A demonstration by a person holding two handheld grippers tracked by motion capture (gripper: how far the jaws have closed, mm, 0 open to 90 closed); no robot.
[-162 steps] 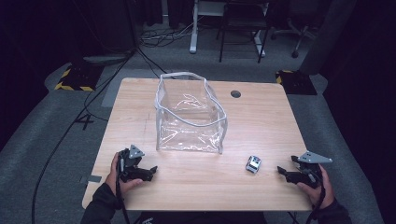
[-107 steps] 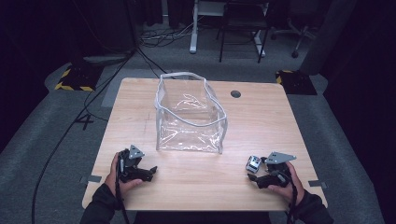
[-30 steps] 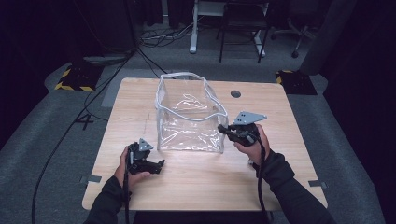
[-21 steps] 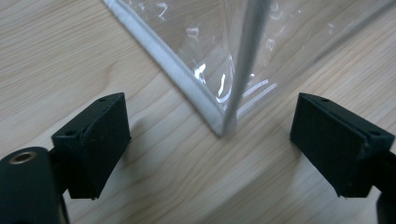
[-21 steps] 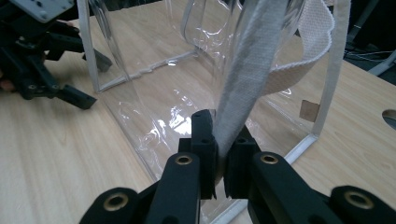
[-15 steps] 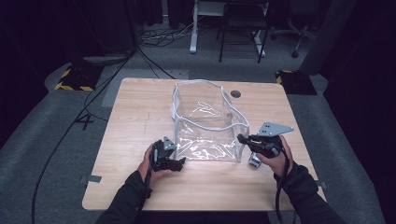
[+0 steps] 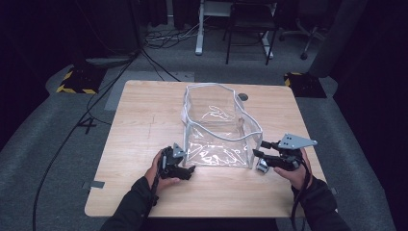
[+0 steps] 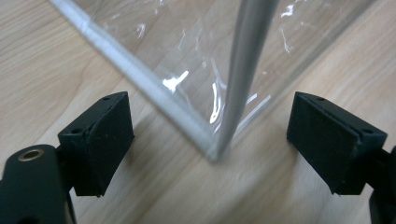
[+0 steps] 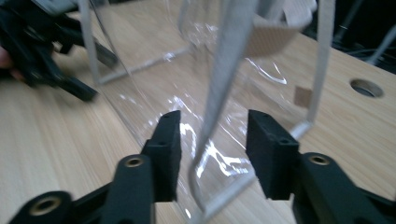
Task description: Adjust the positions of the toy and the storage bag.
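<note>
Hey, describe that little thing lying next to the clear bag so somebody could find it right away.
On the wooden table stands a clear bag with white trim. Just off the bag's near right corner, below the right claw, lies a small silver and dark object. It is tiny and opaque, while the bag beside it is big and see-through.

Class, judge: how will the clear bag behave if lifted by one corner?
The clear bag will probably flop and buckle, since its white rim already sags in waves. It is likely light, as its walls are thin, see-through film. The glossy surface may slip.
</note>
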